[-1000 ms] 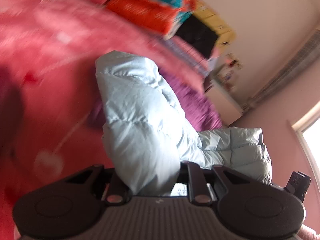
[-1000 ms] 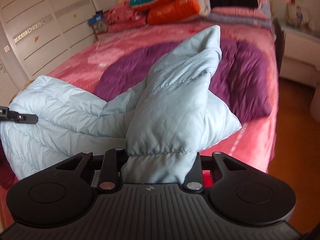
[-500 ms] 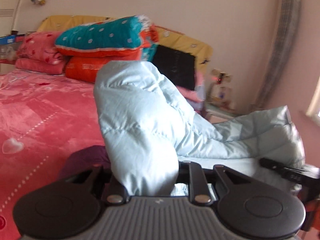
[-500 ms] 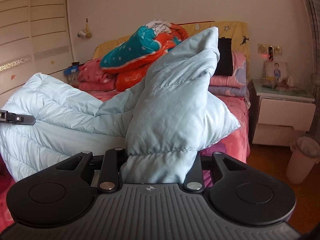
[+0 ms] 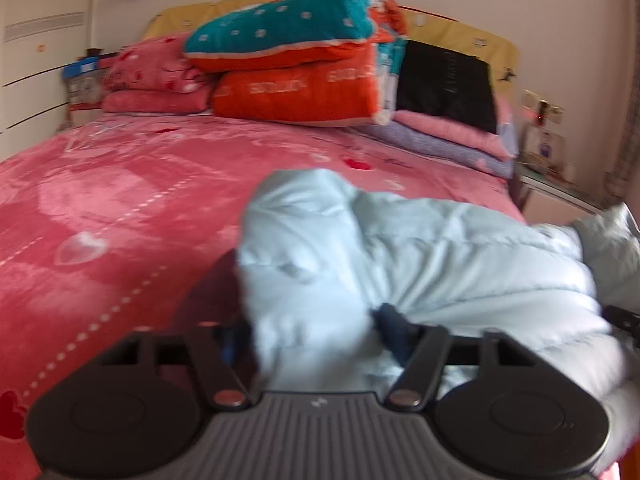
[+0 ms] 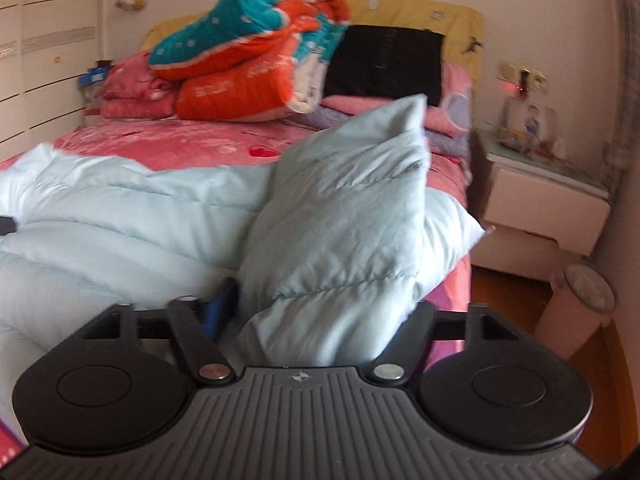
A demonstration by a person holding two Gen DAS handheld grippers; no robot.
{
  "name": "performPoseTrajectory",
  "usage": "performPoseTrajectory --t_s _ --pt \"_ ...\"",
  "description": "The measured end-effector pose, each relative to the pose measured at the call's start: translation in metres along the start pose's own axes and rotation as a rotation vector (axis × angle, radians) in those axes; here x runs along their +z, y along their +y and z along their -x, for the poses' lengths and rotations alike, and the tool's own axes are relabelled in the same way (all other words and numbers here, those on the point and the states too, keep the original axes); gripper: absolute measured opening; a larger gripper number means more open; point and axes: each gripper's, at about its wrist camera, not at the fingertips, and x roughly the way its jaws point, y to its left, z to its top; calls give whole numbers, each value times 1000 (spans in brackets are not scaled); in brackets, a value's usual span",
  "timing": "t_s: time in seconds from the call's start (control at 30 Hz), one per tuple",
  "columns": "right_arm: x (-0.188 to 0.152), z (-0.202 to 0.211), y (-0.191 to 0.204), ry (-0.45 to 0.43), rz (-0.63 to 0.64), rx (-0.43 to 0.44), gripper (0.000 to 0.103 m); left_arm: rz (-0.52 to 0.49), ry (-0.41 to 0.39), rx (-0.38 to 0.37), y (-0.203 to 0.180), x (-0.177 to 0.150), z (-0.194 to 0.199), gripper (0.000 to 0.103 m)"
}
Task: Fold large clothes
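Note:
A light blue puffer jacket (image 5: 420,264) lies folded over on the pink bedspread (image 5: 120,208). One puffy corner of it sits between the fingers of my left gripper (image 5: 312,332), whose jaws are opening; the blue pads stand off the fabric. In the right wrist view another corner of the jacket (image 6: 344,216) sticks up between the fingers of my right gripper (image 6: 320,316), whose jaws are also opening, with a gap at the left pad. The right gripper's tip (image 5: 620,318) shows at the jacket's far right.
Teal and orange quilts (image 5: 296,60), pink pillows (image 5: 156,76) and a black cushion (image 5: 444,80) are piled at the headboard. A white nightstand (image 6: 540,204) and a pink bin (image 6: 576,308) stand to the bed's right, a wardrobe (image 6: 40,60) to its left.
Both grippers carried the jacket's corners forward and down onto the bed. Their jaws, shut on the fabric before, have spread wide, and the left corner has slumped lower.

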Motion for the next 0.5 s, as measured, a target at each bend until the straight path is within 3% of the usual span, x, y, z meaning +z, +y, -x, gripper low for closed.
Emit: performPoseTrajectory --t_s 0.07,0.27,0.37,0.5 --pt "-3 -2 -1 2 -32 -15 103 -6 -14 32 4 -1 5 80" --pt "-7 14 -16 -22 -193 -43 103 -2 -57 93 11 -10 37 83" --pt "-2 28 -30 -80 -250 -75 103 -7 -78 118 9 -24 60 87" --pt "-12 69 -37 -162 -289 -135 103 22 -70 98 2 -50 90 93"
